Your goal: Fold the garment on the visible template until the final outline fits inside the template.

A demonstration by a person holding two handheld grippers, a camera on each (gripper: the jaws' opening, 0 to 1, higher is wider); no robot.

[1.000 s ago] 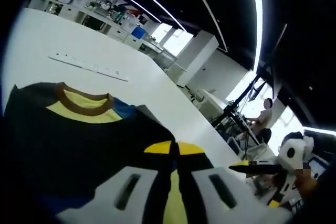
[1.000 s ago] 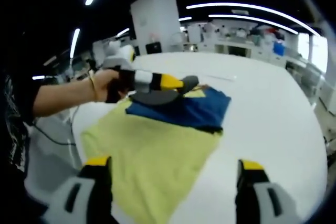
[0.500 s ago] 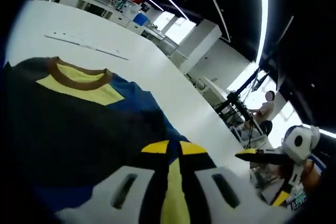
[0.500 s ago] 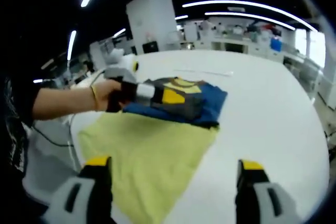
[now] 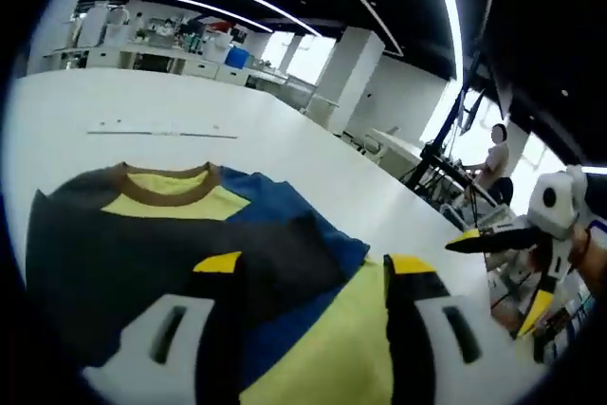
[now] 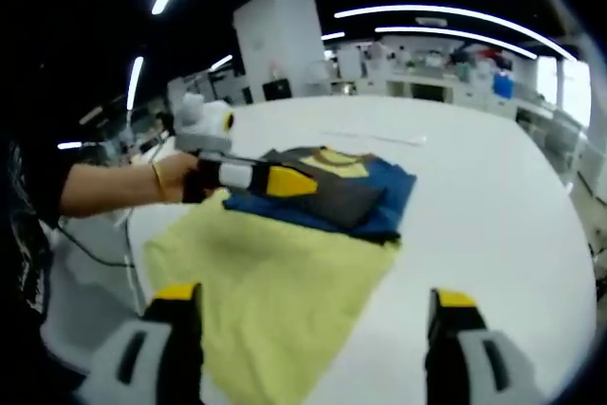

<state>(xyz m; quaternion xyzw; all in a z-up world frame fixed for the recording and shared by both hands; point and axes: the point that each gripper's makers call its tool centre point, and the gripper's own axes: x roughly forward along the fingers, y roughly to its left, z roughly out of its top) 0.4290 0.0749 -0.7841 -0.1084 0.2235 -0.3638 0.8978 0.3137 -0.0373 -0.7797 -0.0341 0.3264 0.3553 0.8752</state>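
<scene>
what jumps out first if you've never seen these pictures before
A folded dark grey, blue and yellow shirt with a brown collar lies on a pale yellow cloth spread over the big white table. The left gripper, open, hovers at the shirt's edge.

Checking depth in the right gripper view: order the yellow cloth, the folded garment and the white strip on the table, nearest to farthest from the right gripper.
From the right gripper:
1. Yellow cloth, just ahead.
2. Folded garment, beyond it.
3. White strip, far back.

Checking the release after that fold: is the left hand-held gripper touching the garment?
Cannot tell. In the left gripper view the left hand-held gripper stands open over the garment; neither view plainly shows contact or a gap.
</scene>
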